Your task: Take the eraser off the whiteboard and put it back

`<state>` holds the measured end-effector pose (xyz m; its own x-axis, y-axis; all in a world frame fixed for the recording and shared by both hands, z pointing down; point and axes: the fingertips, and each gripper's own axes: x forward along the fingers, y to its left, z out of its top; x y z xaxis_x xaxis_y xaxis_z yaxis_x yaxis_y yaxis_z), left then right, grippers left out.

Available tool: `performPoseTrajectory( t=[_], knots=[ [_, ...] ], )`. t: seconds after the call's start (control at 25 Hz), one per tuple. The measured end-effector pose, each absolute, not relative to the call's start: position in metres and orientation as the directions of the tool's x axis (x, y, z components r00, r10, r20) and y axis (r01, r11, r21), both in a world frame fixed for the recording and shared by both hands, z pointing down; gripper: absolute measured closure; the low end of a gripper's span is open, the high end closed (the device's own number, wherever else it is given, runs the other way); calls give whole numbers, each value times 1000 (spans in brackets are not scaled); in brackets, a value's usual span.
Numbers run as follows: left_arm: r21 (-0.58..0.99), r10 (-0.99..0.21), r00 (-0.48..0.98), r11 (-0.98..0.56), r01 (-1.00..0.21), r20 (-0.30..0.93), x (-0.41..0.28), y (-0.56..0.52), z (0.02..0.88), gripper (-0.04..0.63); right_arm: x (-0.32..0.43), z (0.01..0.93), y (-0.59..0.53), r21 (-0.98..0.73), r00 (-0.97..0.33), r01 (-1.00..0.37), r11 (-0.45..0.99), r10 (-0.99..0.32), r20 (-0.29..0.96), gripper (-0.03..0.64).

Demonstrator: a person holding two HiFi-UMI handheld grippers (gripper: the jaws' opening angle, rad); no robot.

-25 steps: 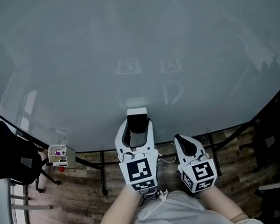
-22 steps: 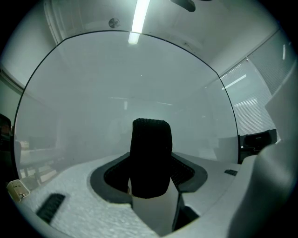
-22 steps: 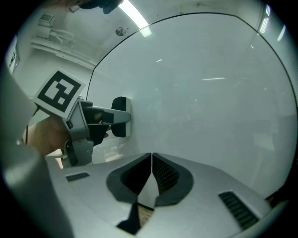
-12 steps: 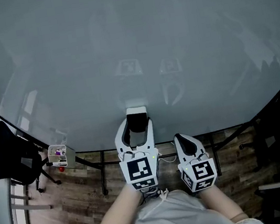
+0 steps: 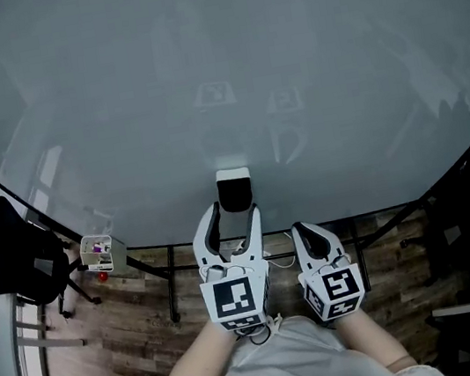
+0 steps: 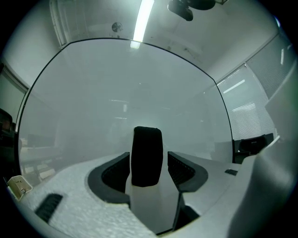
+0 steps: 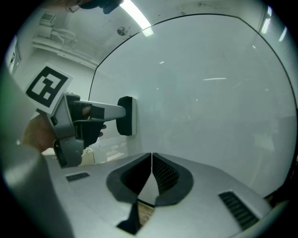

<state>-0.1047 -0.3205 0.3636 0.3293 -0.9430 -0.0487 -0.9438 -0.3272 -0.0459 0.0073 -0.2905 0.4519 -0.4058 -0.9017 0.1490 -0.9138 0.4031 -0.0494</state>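
Pulled back, my left gripper (image 5: 234,217) frees the eraser (image 5: 234,187).
Fingers wide; it clings to the whiteboard (image 5: 198,73) (magnetic, I'd guess); right gripper (image 5: 303,232) pinched empty.

The head view looks steeply down past the left gripper (image 5: 233,210) and right gripper (image 5: 303,234) at the whiteboard (image 5: 215,70). The left gripper view faces the board closely, the eraser (image 6: 147,155) between its fingers. The right gripper view shares that eraser, left of its fingers.
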Motion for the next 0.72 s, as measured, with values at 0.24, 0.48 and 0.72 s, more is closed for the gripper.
performPoseTrajectory(
  t=[0.24,0.48,0.72],
  knots=[
    [-70,-930,366,-368,-927,36,-105,-300,394,359,-5,456,-281,-51,-417,-909,414,-895,158,588],
    [-52,-932,340,-349,-936,123,-118,-285,436,491,-16,463,-271,-59,-422,-906,419,-890,169,589],
    [-17,-933,329,-335,-942,148,-130,-274,456,577,-18,465,-265,-57,-417,-909,414,-893,171,589]
  ],
)
